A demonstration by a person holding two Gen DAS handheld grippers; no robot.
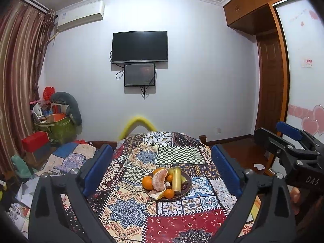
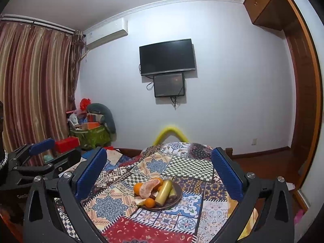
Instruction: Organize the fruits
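We held the left hand-held gripper [image 1: 162, 170] and the right hand-held gripper [image 2: 159, 174] spread wide and empty above the counter [image 1: 129, 208]. The fruits [image 1: 165, 182] lay piled on the brown plate [image 1: 187, 190]. We judged it best to descend slowly on one fruit, squeezing gently.

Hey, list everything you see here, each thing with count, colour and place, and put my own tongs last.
plate: one, dark brown, on the patchwork cloth, holding the fruit
oranges: about four small whole ones, orange, on the plate
peeled citrus: one, pale pink-orange, leaning at the plate's middle
banana: one, yellow-green, lying across the plate
patchwork cloth: one, multicoloured, covering the table
television: one, black, on the wall
small screen: one, dark, under the television
air conditioner: one, white, high on the wall
curtain: striped brown, left
left tongs: open, blue pads
right tongs: open, blue pads
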